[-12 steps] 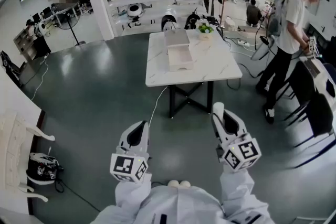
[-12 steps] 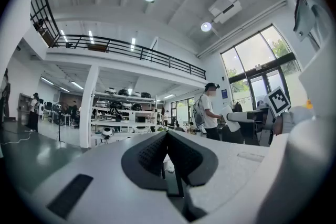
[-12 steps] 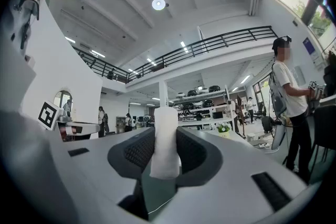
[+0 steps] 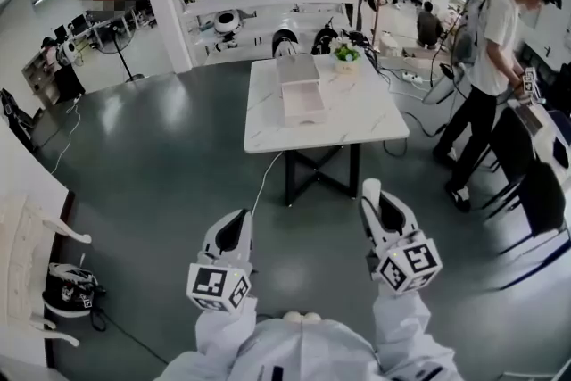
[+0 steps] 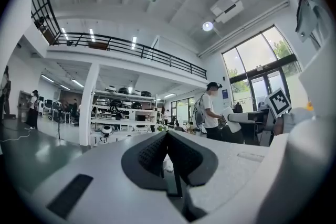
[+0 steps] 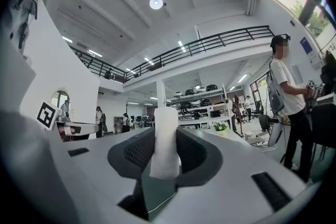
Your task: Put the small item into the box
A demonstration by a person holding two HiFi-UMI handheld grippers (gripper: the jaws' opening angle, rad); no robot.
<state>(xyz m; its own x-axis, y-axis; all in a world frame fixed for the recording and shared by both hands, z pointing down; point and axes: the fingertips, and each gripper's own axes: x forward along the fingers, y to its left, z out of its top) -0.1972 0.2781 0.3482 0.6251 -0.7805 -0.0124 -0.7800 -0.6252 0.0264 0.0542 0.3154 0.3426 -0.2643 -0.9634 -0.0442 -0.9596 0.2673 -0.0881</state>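
Holding white roll (image 6: 165, 139) — right gripper (image 6: 165, 153) clamped on it; left gripper (image 5: 167, 152) jaws together, empty. Carry step, seemingly: box (image 4: 303, 115) on table (image 4: 366, 116), well ahead. Next — reach table, lower roll in.

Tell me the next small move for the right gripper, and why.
Probably carry it forward toward the table. The right gripper is shut on the small white item, but the white box sits on that table well ahead of both grippers, too far away to drop anything into it from here.
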